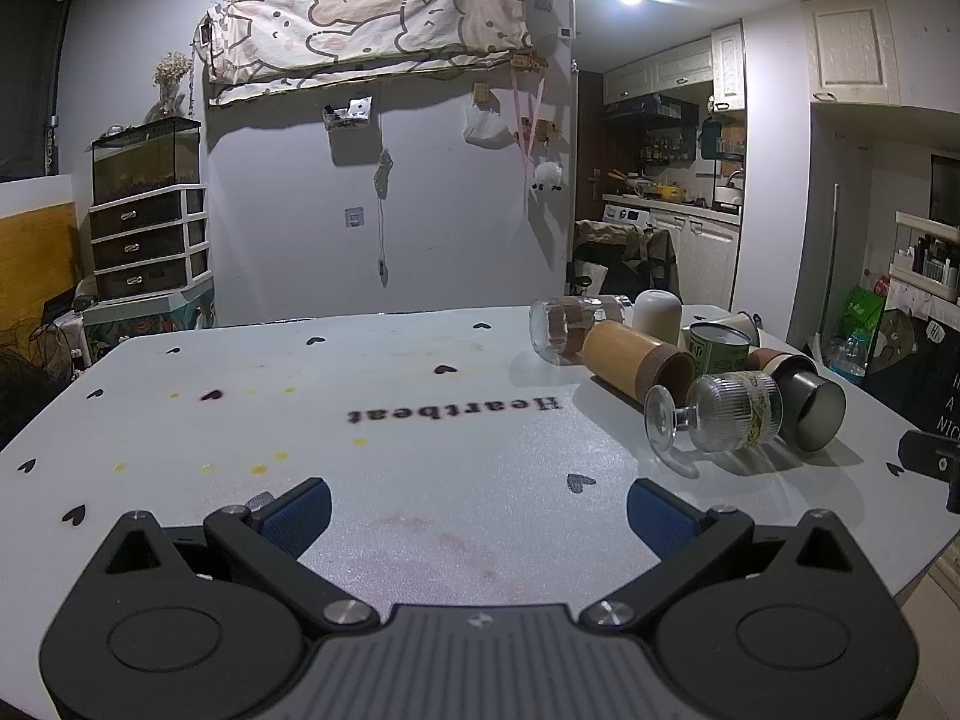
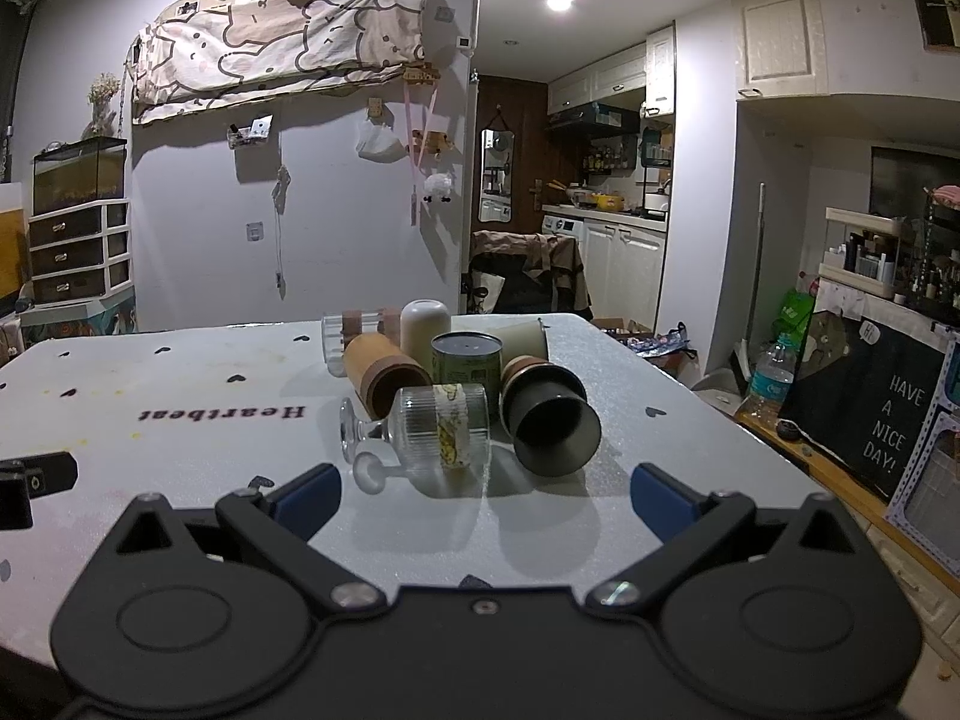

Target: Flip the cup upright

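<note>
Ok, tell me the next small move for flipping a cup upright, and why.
Probably ease the right gripper forward toward the ribbed clear stemmed glass. It lies on its side on the white table, nearest of the cluster and roughly centred ahead of that gripper, whose fingers stand open and empty. The left gripper, also open, faces bare table with the cups off to its right.

Left gripper (image 1: 479,510), jaws spread wide, above the table's (image 1: 360,420) near edge. Toward the far right corner, a cluster of cups: ribbed glass goblet (image 1: 720,420) on its side, bamboo cup (image 1: 636,363) beside it.
</note>
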